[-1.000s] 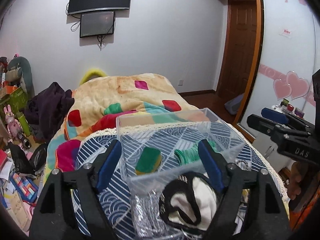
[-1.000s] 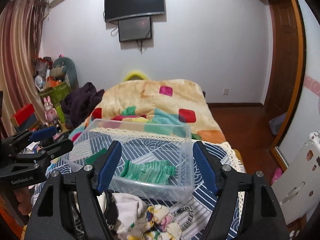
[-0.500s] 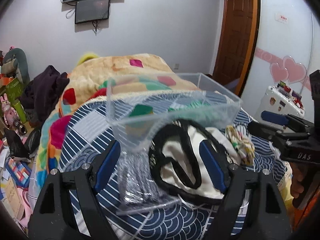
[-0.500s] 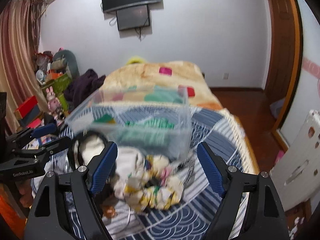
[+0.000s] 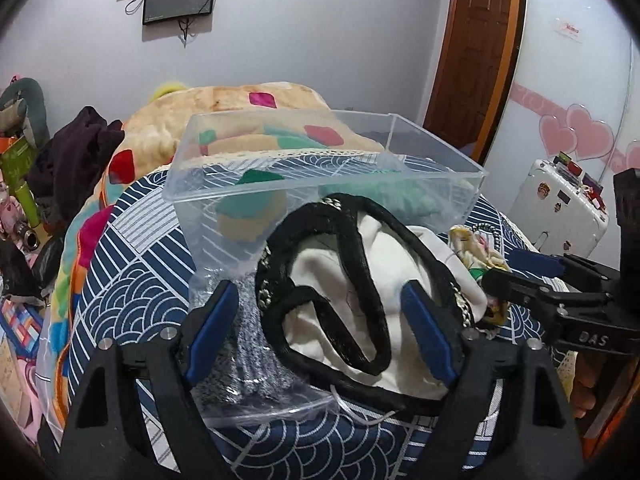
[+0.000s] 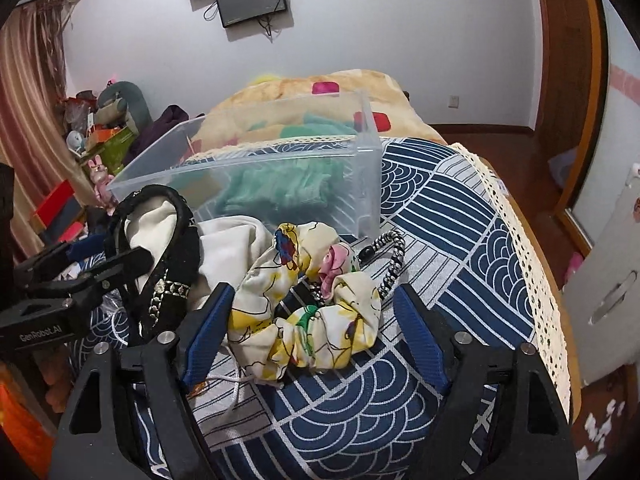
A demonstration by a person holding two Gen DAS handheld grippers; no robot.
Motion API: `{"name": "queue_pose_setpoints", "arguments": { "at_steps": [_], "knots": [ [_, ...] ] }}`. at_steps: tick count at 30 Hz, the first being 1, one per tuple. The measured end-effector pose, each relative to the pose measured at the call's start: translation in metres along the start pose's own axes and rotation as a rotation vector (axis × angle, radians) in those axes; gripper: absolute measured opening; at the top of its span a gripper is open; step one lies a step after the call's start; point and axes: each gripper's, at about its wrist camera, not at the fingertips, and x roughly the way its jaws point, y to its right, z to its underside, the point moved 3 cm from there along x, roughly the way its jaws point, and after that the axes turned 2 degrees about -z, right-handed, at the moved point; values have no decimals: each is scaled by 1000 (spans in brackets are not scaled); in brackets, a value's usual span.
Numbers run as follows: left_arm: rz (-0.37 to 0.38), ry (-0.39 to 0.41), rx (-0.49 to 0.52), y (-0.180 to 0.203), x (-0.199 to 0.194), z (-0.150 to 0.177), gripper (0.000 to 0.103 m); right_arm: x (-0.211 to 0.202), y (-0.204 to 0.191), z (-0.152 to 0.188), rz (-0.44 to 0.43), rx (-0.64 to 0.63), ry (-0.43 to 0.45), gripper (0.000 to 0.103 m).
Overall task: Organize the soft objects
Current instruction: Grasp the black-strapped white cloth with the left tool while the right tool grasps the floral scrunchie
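Soft objects lay in a loose pile on the patterned table cover [image 6: 460, 240], just in front of the clear plastic bin [image 5: 320, 184]. The left gripper [image 5: 320, 328] stood released, its jaws spread around the white garment with black trim [image 5: 344, 280]. The right gripper [image 6: 312, 324] was likewise released, its jaws astride the floral scrunchie [image 6: 312, 312]. Judged from their folds, both items were light, limp and non-fragile; a pinch on a bunched fold or on the thick black trim should hold best, since a hanging edge could snag the bin wall. The left wrist view showed a sponge [image 5: 252, 220] inside the bin and a clear bag of grey material [image 5: 244, 360] beside the garment. The right wrist view alone showed a striped cord [image 6: 394, 260] touching the scrunchie and, more clearly, green cloth [image 6: 288, 188] in the bin.
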Motion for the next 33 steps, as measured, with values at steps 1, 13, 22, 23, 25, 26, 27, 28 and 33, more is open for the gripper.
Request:
{"name": "queue_pose_setpoints", "arguments": {
  "at_steps": [1, 13, 22, 23, 25, 26, 27, 28, 33],
  "knots": [
    [8, -2, 6, 2, 0, 1, 69, 0, 1, 1, 1, -2, -5, 63],
    [-16, 69, 20, 3, -26, 4, 16, -5, -7, 5, -12, -33, -7, 11],
    [-6, 164, -16, -7, -63, -9, 13, -24, -15, -5, -29, -65, 69, 7],
    [-6, 172, -17, -7, -65, -10, 13, -26, -14, -7, -28, -64, 79, 7],
    [-12, 198, -21, -10, -74, -16, 13, -33, -14, -12, -29, -62, 102, 7],
    [-15, 212, -22, -12, -78, -19, 13, -35, -13, -14, -29, -61, 112, 7],
    [-18, 221, -25, -12, -80, -21, 13, -37, -13, -17, -29, -61, 120, 6],
    [-21, 234, -28, -14, -84, -25, 13, -40, -13, -20, -28, -60, 131, 7],
    [-28, 274, -37, -20, -93, -44, 13, -51, -14, -32, -23, -71, 177, 6]
  ]
}}
